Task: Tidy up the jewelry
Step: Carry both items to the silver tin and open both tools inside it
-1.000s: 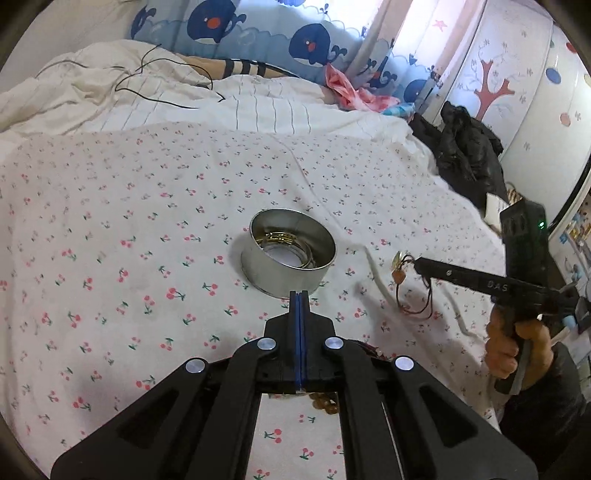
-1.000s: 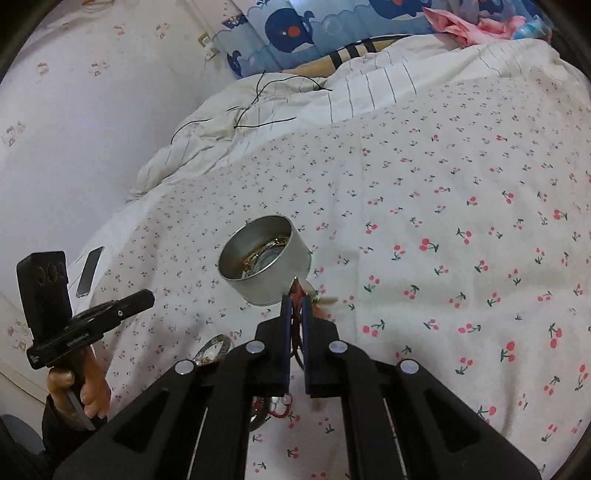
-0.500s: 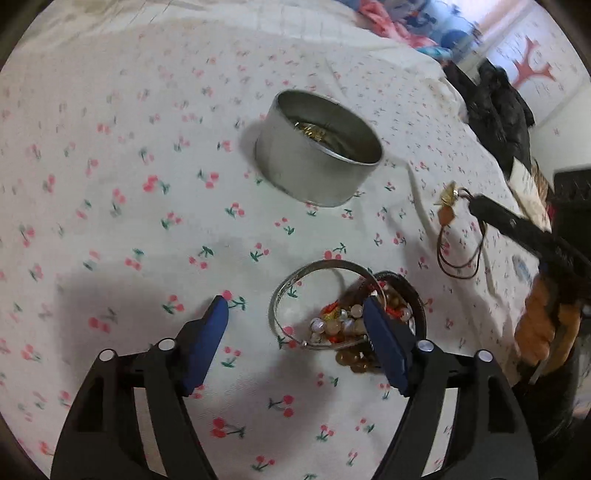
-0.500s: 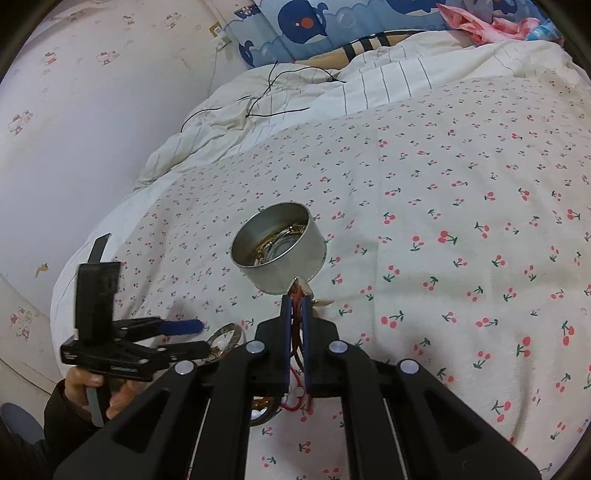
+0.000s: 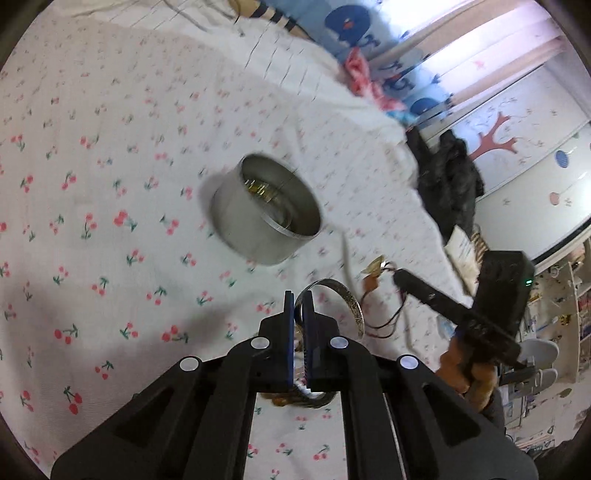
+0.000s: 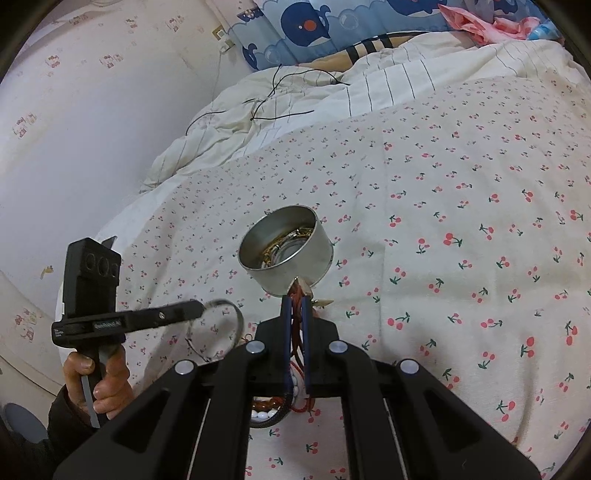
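Observation:
A round metal tin (image 5: 264, 218) with gold jewelry inside stands on the cherry-print bedsheet; it also shows in the right wrist view (image 6: 286, 251). My left gripper (image 5: 300, 299) is shut on a silver bangle (image 5: 349, 304) and holds it lifted near the tin; the bangle also shows in the right wrist view (image 6: 225, 325). My right gripper (image 6: 295, 301) is shut on a red cord necklace with a gold pendant (image 6: 304, 290), just in front of the tin. The necklace also hangs from it in the left wrist view (image 5: 376, 273). Beaded bracelets (image 6: 271, 410) lie on the sheet beneath the grippers.
A rumpled striped duvet (image 6: 332, 96) with a black cable and whale-print pillows (image 6: 317, 22) lie at the far end of the bed. Dark clothes (image 5: 447, 177) are piled at the bed's right edge. A wall (image 6: 74, 129) runs along the left side.
My left gripper has closed on the silver bangle and lifted it off the pile of bracelets. My right gripper has kept its hold on the cord necklace near the tin.

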